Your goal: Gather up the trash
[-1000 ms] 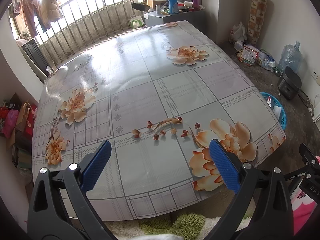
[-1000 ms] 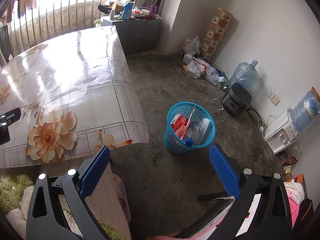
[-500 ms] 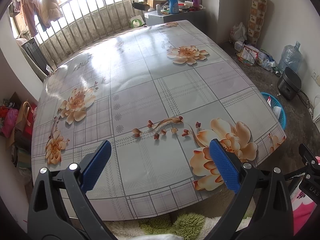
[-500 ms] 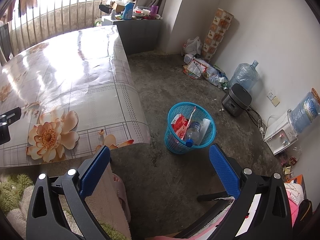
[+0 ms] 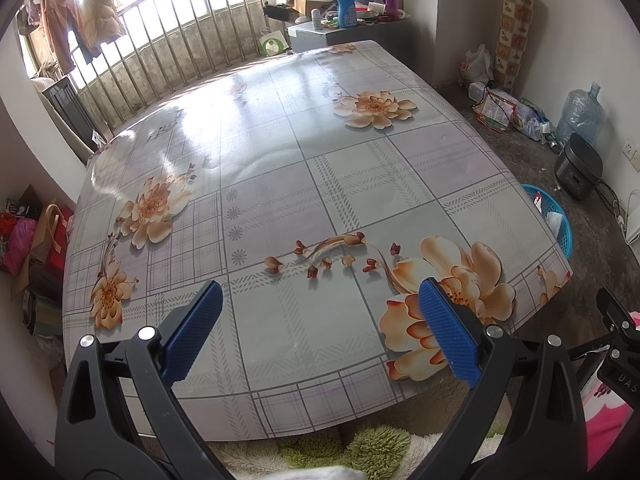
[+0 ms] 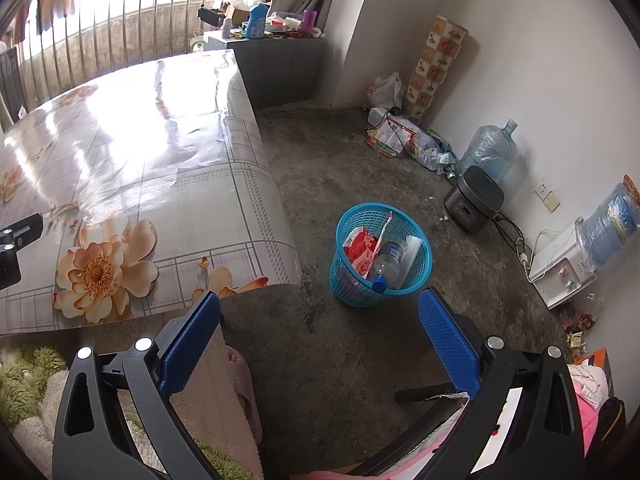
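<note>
Only "DAS" reads, white letters on the black gripper (image 5: 619,374) at the left view's right edge; other labels too blurred.

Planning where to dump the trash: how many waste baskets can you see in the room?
1. The blue mesh basket stands on the concrete floor beside the table, already holding a plastic bottle and wrappers. Others may be hidden behind the table.

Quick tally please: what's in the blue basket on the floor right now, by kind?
In the blue plastic mesh basket:
Clear plastic bottle with blue cap: 1
Red and white printed wrapper: 1
White paper or plastic piece: 1
Thin red and white strip, upright: 1
Total visible: 4; anything underneath is hidden.
</note>
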### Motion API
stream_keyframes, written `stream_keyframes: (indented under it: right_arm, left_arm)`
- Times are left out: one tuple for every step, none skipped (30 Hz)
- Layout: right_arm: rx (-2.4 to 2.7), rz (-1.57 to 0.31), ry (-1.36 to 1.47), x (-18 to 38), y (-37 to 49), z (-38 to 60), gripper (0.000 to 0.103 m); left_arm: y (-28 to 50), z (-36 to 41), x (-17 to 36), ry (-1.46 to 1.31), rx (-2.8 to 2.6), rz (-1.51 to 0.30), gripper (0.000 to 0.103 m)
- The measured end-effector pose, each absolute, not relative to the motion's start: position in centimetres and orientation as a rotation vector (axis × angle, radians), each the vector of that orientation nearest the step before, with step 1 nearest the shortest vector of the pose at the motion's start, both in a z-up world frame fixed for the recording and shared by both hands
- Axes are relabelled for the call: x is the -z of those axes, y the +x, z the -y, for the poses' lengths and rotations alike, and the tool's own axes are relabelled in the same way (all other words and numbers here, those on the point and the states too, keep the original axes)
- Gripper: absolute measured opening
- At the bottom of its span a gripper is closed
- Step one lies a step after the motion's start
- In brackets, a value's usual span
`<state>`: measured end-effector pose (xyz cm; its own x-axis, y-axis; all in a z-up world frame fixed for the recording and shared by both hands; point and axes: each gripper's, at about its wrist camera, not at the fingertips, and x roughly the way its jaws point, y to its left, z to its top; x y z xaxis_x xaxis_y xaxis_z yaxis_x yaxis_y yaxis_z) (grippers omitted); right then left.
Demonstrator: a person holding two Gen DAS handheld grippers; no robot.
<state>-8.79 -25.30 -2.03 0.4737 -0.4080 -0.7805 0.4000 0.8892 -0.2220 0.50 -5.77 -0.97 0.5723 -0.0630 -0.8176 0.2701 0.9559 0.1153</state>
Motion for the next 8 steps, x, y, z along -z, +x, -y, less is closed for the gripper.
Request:
stream_keyframes:
  right_arm:
    - [0.495,-0.957,-0.009,2.01,-8.78,25.3,0.097]
    - [0.494,-0.957,-0.008,2.03,-8.79,25.32,0.097]
    - [0.494,-0.957,-0.008,2.03,-8.79,25.32,0.097]
    - [0.494,-0.957,-0.008,2.04,-8.79,25.34,0.097]
    - [0.495,-0.957,-0.008,2.01,-8.77,25.33,0.097]
    - [0.494,-0.957,-0.009,2.03,-8.8,25.38,0.097]
    - [0.493,-0.957,-0.008,2.02,-8.79,25.38,0.097]
    - [0.493,-0.957,-0.009,2.03,-8.8,25.41,0.097]
  left_arm:
    - [0.51,5.76,0.98,0.237,0.197,-0.944,0.094]
    - [0.53,5.74,0.96,0.236,0.197,-0.945,0.094]
    - [0.52,5.74,0.97,0.237,0.197,-0.944,0.094]
    - [0.48,5.71,0.98,0.236,0.197,-0.943,0.094]
    - [0.46,5.68,0.98,0.235,0.197,-0.942,0.094]
    - [0.45,5.69,0.96,0.236,0.197,-0.941,0.094]
    - [0.47,5.67,0.98,0.237,0.198,-0.942,0.094]
    - [0.47,5.67,0.98,0.237,0.199,-0.942,0.094]
